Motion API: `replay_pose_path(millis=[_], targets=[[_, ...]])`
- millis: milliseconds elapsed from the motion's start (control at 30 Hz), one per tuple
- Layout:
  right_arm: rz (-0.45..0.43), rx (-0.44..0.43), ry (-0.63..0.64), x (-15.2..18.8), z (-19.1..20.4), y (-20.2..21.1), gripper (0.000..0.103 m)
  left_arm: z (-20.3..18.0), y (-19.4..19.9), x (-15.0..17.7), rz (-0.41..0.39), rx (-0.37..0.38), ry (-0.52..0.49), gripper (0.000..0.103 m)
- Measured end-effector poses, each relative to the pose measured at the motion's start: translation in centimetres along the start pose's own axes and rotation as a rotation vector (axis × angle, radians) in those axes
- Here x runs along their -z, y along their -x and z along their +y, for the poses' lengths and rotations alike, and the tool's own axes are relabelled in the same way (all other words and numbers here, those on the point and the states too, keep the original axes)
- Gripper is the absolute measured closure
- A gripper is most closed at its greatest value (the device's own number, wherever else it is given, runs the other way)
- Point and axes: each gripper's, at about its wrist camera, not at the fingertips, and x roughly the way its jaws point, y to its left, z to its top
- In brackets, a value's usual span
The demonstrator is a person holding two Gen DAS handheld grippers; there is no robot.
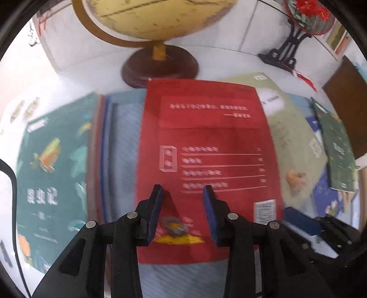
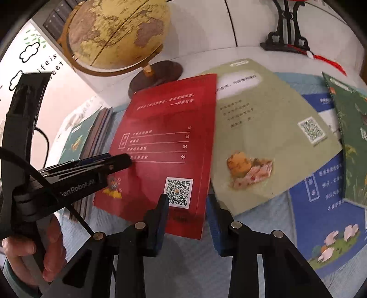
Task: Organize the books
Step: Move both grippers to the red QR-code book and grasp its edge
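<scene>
A red book (image 1: pixel 206 142) (image 2: pixel 165 142) lies back cover up on the pale blue cloth, partly over an olive-green book (image 2: pixel 270 128) (image 1: pixel 291 128). A stack of books topped by a teal one (image 1: pixel 52 174) (image 2: pixel 78 139) lies to its left. A blue book (image 2: pixel 330 206) and a dark green book (image 2: pixel 353 142) (image 1: pixel 337 146) lie to the right. My left gripper (image 1: pixel 183 190) is open above the red book's lower half; it shows in the right wrist view (image 2: pixel 123 160) over the book's left edge. My right gripper (image 2: pixel 188 201) is open at the red book's near right corner.
A yellow globe (image 2: pixel 119 34) (image 1: pixel 156 20) on a dark wooden base stands behind the books. A black ornate stand (image 2: pixel 286 29) (image 1: pixel 289 45) with red flowers stands at the back right. A white wall runs along the left, and a brown panel (image 1: pixel 346 91) sits at the right.
</scene>
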Motion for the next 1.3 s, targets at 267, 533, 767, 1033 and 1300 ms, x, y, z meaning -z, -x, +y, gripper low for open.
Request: replay_pose_path(millis=[267, 533, 767, 1033, 1300], targets=[[0.079, -0.152, -0.031, 3.2, -1.9, 0.9, 0.070, -1.3, 3.1, 3.1, -0.085, 0.041, 0.028, 0.070], [0.099, -0.144, -0.037, 0.7, -2.6, 0.9, 0.070, 2.7, -0.2, -2.7, -0.021, -0.079, 0.156, 0.069], [0.108, -0.194, -0.079, 0.0, -3.2, -0.1, 0.066, 2.1, -0.6, -1.5, 0.010, -0.044, 0.182, 0.057], [0.159, -0.124, 0.017, 6.1, -4.5, 5.1, 0.066, -3.7, 2.6, 8.9, 0.057, -0.002, 0.163, 0.058], [0.279, -0.112, 0.080, 16.4, -10.0, 11.1, 0.067, -11.5, 5.5, 19.1, 0.116, 0.020, 0.108, 0.057]])
